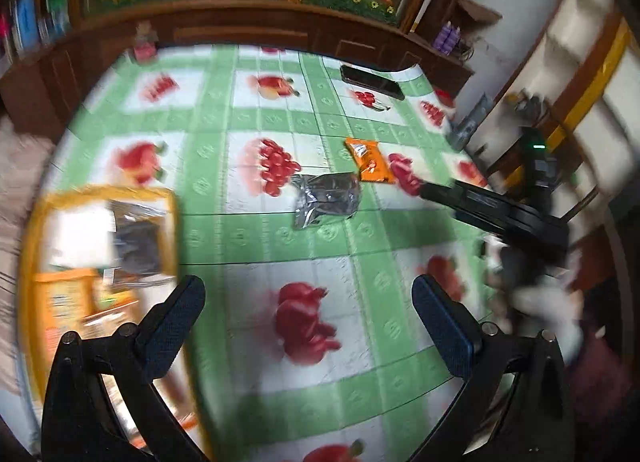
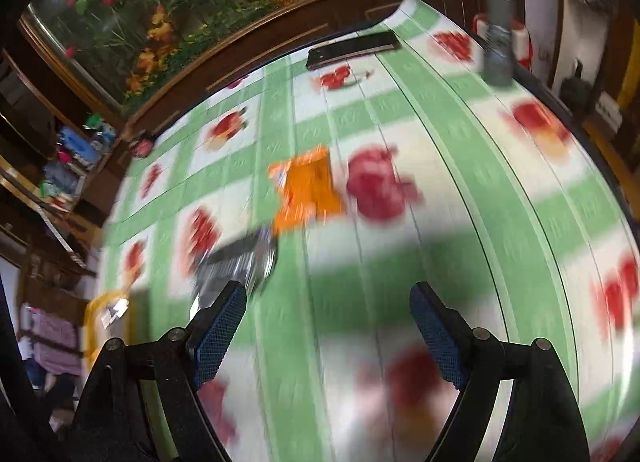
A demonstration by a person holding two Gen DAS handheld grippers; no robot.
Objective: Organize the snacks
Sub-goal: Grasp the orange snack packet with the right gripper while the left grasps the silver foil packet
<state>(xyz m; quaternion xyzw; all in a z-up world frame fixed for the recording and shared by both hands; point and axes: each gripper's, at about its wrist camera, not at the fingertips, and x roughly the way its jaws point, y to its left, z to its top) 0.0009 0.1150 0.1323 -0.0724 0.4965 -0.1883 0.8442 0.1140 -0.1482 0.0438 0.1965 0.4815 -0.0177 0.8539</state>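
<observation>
Phone (image 1: 372, 82) at table's far edge, both jaws spread empty, orange packet (image 1: 368, 160) touching silver packet (image 1: 326, 200)

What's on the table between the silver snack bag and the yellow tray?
Nothing but bare fruit-print tablecloth lies between the silver snack bag and the yellow tray; the left wrist view shows that stretch.

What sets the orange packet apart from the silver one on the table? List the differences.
The orange snack packet is bright and opaque; the silver foil packet is shiny and crinkled. The orange one looks smaller and lies farther from the yellow-rimmed bin. Both lie flat on the tablecloth, ungrasped.
</observation>
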